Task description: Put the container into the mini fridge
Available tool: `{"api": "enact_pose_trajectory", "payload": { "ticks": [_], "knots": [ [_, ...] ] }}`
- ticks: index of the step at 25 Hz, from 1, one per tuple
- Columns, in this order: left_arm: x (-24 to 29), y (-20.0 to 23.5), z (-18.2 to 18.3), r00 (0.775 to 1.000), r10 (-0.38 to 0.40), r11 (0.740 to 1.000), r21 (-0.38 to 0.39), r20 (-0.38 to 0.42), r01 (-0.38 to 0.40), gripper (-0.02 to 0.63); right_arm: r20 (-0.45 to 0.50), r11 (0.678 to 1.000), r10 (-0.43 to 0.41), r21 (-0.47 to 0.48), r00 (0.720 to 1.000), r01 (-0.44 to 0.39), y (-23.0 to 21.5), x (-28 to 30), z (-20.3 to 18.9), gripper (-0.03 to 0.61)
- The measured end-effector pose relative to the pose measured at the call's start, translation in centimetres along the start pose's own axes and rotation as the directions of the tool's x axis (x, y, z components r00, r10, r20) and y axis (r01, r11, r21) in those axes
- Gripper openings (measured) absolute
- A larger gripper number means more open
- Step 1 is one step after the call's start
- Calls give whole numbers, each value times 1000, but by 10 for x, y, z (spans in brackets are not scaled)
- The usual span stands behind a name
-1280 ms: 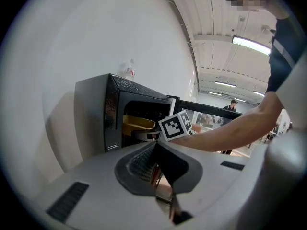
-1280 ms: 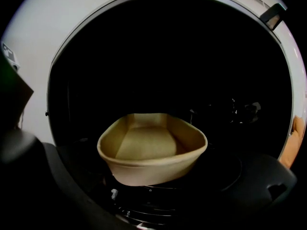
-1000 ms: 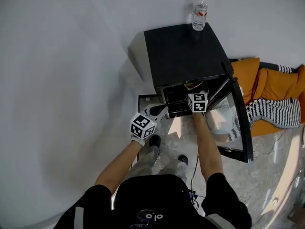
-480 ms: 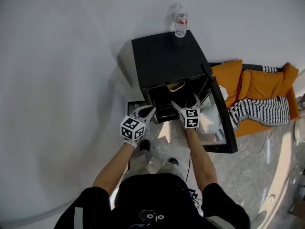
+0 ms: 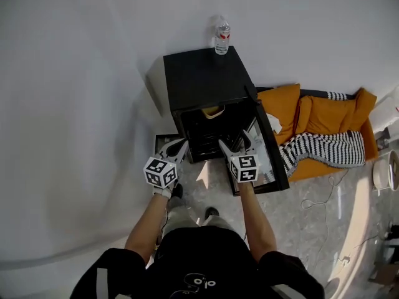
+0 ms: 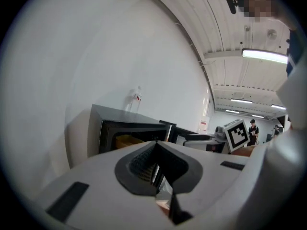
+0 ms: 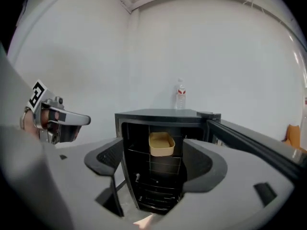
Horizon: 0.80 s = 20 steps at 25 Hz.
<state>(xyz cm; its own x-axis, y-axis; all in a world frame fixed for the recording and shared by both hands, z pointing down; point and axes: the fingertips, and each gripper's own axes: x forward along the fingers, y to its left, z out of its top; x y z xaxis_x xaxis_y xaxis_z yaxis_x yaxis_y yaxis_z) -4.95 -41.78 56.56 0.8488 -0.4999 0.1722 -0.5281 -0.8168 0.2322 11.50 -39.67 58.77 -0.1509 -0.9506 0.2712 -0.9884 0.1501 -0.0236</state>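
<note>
The black mini fridge (image 5: 202,80) stands against the white wall with its door (image 5: 265,151) swung open to the right. A yellow container (image 5: 214,111) rests on the upper shelf inside, seen clearly in the right gripper view (image 7: 161,143). My right gripper (image 5: 232,143) hovers in front of the opening, apart from the fridge; its jaws are closing with nothing between them. My left gripper (image 5: 176,148) is held at the fridge's front left corner, and its pads (image 6: 144,161) meet, empty. From the left gripper view the container (image 6: 125,140) shows as a sliver.
A water bottle (image 5: 222,36) stands on the fridge top at the back. Orange cushions (image 5: 312,114) and a striped cloth (image 5: 321,149) lie on the floor right of the door. A cable (image 5: 318,195) trails over the floor. The person's feet (image 5: 177,192) are below the grippers.
The right gripper has come back out of the fridge, leaving the container on the shelf. Both grippers and the head have drawn away from the fridge.
</note>
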Motion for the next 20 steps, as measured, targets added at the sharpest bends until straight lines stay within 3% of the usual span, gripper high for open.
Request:
{"api": "enact_pose_trajectory", "payload": {
  "ticks": [9,20],
  "knots": [
    [-29,-33,30,990,91,996,-11,106,-91,2,20,998,44,45,999,-45,13,-54,26,220],
    [-39,-57,30,994,78,997,18,80,-79,2,55,996,81,32,995,-83,21,-86,48,27]
  ]
}}
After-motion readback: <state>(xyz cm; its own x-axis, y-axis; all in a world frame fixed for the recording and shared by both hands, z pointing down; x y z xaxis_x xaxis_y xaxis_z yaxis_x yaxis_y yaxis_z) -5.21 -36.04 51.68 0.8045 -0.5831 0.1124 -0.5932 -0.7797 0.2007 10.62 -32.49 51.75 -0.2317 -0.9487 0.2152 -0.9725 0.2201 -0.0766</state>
